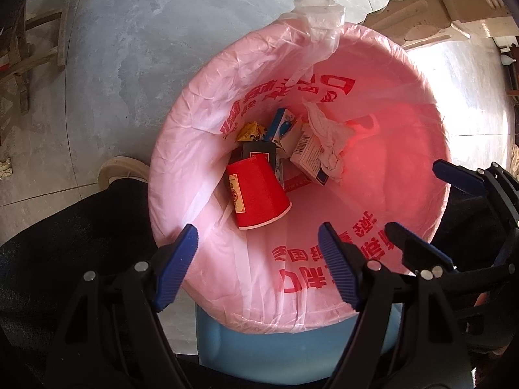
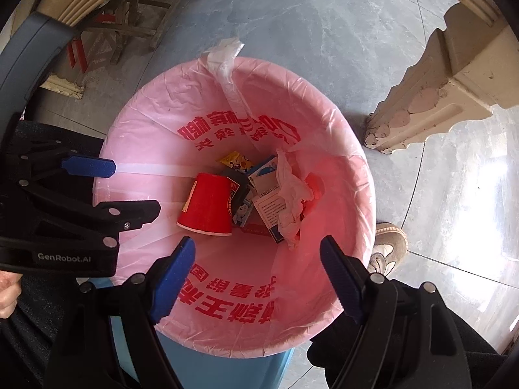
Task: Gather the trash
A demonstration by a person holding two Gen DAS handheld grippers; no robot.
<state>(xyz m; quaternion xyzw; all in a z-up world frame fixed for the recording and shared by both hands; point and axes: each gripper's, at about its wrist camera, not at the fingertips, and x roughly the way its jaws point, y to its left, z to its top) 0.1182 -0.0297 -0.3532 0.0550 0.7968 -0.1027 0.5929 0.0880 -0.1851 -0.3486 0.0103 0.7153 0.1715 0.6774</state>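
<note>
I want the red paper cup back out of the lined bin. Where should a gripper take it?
Grip the red paper cup across its tapered side wall, coming straight down from above. It lies on its side on top of the other trash in the pink-lined bin, its white rim toward the grippers, so its upper flank looks exposed.

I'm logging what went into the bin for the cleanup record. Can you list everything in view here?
Bin: one, blue, on the floor under both grippers.
Bin liner: one, pink with red print, folded over the rim.
Paper cup: one, red, on its side inside the liner.
Crumpled tissue: one, white, over the cartons.
Small cartons: several, white and blue, at the bottom.
Snack wrapper: one, yellow, at the far side.
Carved table leg: one, beige, beside the bin.
Shoe: one, beige, on the floor.
Left gripper: jaws open, empty.
Right gripper: jaws open, empty.
</note>
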